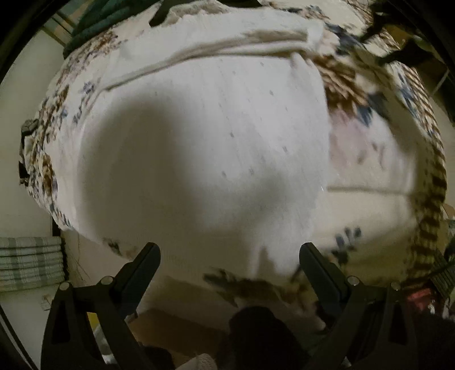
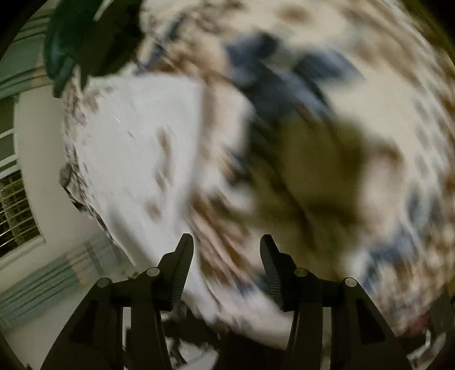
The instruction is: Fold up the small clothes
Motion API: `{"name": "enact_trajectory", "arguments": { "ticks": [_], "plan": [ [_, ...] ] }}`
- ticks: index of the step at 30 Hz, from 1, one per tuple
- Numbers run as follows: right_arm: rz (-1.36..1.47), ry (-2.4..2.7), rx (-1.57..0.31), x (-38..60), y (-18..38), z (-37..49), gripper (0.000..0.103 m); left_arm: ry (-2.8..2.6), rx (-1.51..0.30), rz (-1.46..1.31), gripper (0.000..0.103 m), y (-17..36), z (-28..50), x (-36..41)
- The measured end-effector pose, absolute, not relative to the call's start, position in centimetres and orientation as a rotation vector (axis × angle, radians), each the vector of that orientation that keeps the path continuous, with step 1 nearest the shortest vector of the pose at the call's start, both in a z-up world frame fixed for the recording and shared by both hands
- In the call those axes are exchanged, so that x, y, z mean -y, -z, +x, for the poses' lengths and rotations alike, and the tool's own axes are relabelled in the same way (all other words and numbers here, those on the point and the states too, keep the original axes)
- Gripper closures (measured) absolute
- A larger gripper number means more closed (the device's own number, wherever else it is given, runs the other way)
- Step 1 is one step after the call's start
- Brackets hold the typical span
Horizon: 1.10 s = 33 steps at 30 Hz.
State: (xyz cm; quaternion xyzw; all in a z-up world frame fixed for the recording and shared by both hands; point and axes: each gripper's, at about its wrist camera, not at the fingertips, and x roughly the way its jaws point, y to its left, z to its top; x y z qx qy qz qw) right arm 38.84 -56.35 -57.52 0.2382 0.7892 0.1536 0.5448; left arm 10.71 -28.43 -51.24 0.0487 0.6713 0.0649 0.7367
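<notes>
- In the left wrist view, one white garment (image 1: 216, 136) lay spread flat on a bedsheet (image 1: 398, 176) printed with brown and blue leaf shapes.
- The garment was pale white with thin vertical ribs and small dark specks scattered on it.
- Its far edge was turned over into one long folded band (image 1: 216, 48), which ran from the left side up to the right.
- A big soft shadow covered the near left part of the cloth.
- The left gripper (image 1: 229, 254) hung above the near edge of the garment, its two black fingers spread wide apart with nothing between them.
- One dark green cloth (image 1: 93, 20) was at the far left corner of the bed, and one striped folded textile (image 1: 31, 263) was lower at the left, beside the bed.

- In the right wrist view, the picture was strongly blurred.
- The same white garment (image 2: 136, 153) was seen at the left half, lying on the patterned bedsheet (image 2: 384, 119), which filled the right half.
- The right gripper (image 2: 227, 244) was over the sheet just beside the right edge of the garment; its two ribbed fingers stood apart and held nothing.
- One dark green cloth (image 2: 85, 39) was at the top left.
- I counted one garment, one sheet and two grippers.
</notes>
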Motion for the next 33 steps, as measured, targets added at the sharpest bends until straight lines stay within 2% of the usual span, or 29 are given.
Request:
{"name": "enact_trajectory", "arguments": {
  "ticks": [3,7,9,11,12,13,14,16,17,18,19,20,21,27,33],
  "plan": [
    [0.576,-0.325,-1.902,58.3,57.9,36.8,0.052,-0.137,-1.489,0.12,0.003,53.0,11.0,29.6],
    [0.623,-0.338,-1.84,57.8,59.3,37.6,0.052,-0.134,-1.481,0.145,0.003,57.1,12.5,31.9],
    [0.658,-0.368,-1.785,57.0,60.0,38.9,0.052,-0.131,-1.495,0.206,0.014,59.6,13.1,33.3],
    [0.719,-0.408,-1.736,56.0,60.7,40.4,0.052,-0.12,-1.504,0.23,0.02,61.1,13.4,34.1],
    [0.752,-0.42,-1.711,55.3,61.3,41.3,0.052,-0.109,-1.508,0.241,0.03,61.7,13.4,34.5],
    [0.78,-0.426,-1.684,54.7,61.7,42.2,0.05,-0.097,-1.507,0.245,0.034,62.0,13.5,34.8],
    [0.807,-0.422,-1.668,54.1,62.2,43.1,0.045,-0.085,-1.502,0.251,0.041,62.1,13.5,35.1],
    [0.862,-0.4,-1.649,53.2,63.3,44.7,0.044,-0.064,-1.474,0.265,0.059,61.9,13.5,35.7],
    [0.884,-0.394,-1.649,52.6,63.9,45.4,0.044,-0.055,-1.463,0.27,0.081,61.7,13.5,36.0],
    [0.902,-0.397,-1.648,52.1,64.2,45.9,0.044,-0.064,-1.453,0.293,0.093,61.6,13.4,36.2],
    [0.91,-0.405,-1.645,51.1,64.7,46.1,0.048,-0.067,-1.443,0.298,0.096,61.4,13.4,36.2],
    [0.901,-0.398,-1.64,50.3,64.8,46.4,0.079,-0.067,-1.437,0.269,0.098,61.1,13.4,36.0],
    [0.873,-0.392,-1.646,50.0,64.8,46.7,0.09,-0.072,-1.432,0.239,0.098,60.8,13.5,35.8],
    [0.776,-0.293,-1.596,49.8,62.2,48.1,0.096,-0.05,-1.386,0.206,0.099,58.8,11.8,35.4],
    [0.659,-0.243,-1.595,51.0,61.6,49.1,0.097,-0.033,-1.37,0.207,0.099,58.4,10.8,35.3]
  ]
}}
